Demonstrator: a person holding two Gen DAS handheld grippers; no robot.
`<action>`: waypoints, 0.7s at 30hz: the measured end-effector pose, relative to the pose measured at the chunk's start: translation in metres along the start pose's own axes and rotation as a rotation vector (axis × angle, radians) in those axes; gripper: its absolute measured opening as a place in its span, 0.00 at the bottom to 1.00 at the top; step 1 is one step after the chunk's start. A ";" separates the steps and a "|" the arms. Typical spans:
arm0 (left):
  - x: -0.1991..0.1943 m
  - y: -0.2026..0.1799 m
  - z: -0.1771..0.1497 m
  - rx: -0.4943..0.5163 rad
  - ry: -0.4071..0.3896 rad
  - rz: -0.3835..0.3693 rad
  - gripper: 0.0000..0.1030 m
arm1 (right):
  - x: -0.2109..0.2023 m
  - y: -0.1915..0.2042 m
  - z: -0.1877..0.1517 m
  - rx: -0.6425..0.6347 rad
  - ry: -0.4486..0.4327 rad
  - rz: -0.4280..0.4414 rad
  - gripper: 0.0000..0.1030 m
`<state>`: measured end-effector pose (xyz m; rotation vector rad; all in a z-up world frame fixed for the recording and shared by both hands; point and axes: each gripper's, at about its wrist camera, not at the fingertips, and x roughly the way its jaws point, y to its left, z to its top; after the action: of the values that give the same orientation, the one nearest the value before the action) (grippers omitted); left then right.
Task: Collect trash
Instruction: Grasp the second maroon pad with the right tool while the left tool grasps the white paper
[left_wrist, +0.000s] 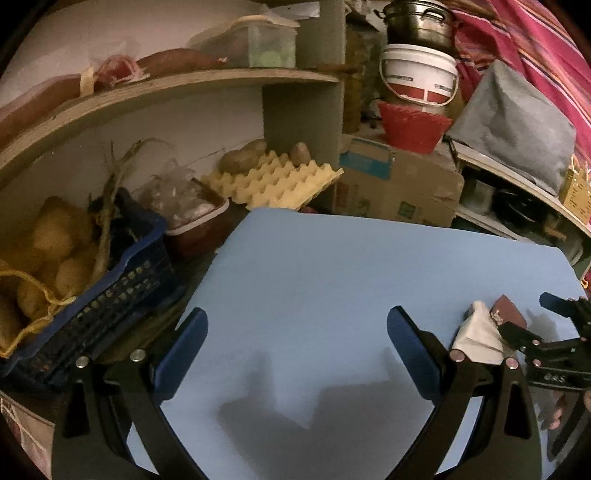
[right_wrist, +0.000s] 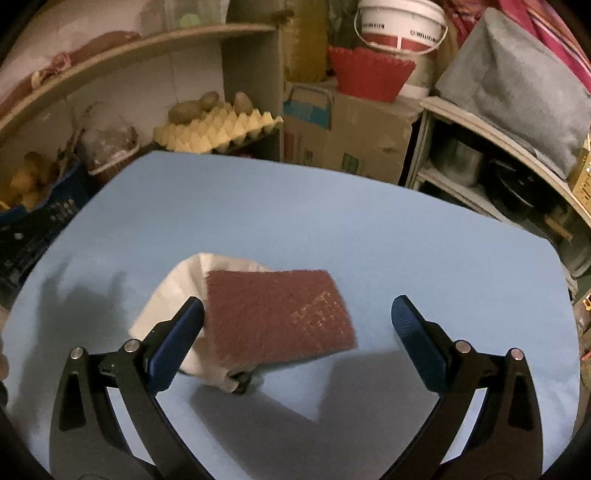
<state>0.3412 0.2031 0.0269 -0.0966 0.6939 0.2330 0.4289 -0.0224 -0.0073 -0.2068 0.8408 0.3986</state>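
Observation:
A maroon scouring pad (right_wrist: 277, 314) rests tilted on a crumpled white bag (right_wrist: 173, 291) on the blue tabletop (right_wrist: 332, 221). My right gripper (right_wrist: 297, 306) is open around them; its left finger (right_wrist: 181, 332) is against the pad's edge, and the right finger stands well clear. The pad looks blurred and throws a shadow on the table. In the left wrist view the white bag (left_wrist: 476, 332) and pad (left_wrist: 508, 308) sit at the far right, with the right gripper (left_wrist: 532, 314) beside them. My left gripper (left_wrist: 298, 314) hangs open over bare tabletop (left_wrist: 314, 258), holding nothing.
A dark blue crate (left_wrist: 110, 288) of yellow produce sits left of the table. Behind are a yellow egg tray (left_wrist: 273, 181) with potatoes, a cardboard box (right_wrist: 351, 133), a red basket (right_wrist: 369, 72), a white bucket (right_wrist: 400, 22) and shelves (left_wrist: 166, 88).

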 end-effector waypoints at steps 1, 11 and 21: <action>0.000 0.002 0.000 -0.009 0.001 -0.002 0.93 | 0.004 -0.001 0.000 0.001 0.007 0.007 0.96; 0.003 -0.004 0.003 -0.040 0.024 -0.053 0.93 | 0.017 -0.011 -0.001 0.004 0.046 0.067 0.84; 0.009 -0.046 0.000 0.020 0.049 -0.106 0.93 | -0.011 -0.030 -0.007 0.024 -0.024 0.040 0.82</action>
<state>0.3589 0.1602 0.0214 -0.1198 0.7376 0.1228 0.4304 -0.0552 -0.0026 -0.1629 0.8264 0.4272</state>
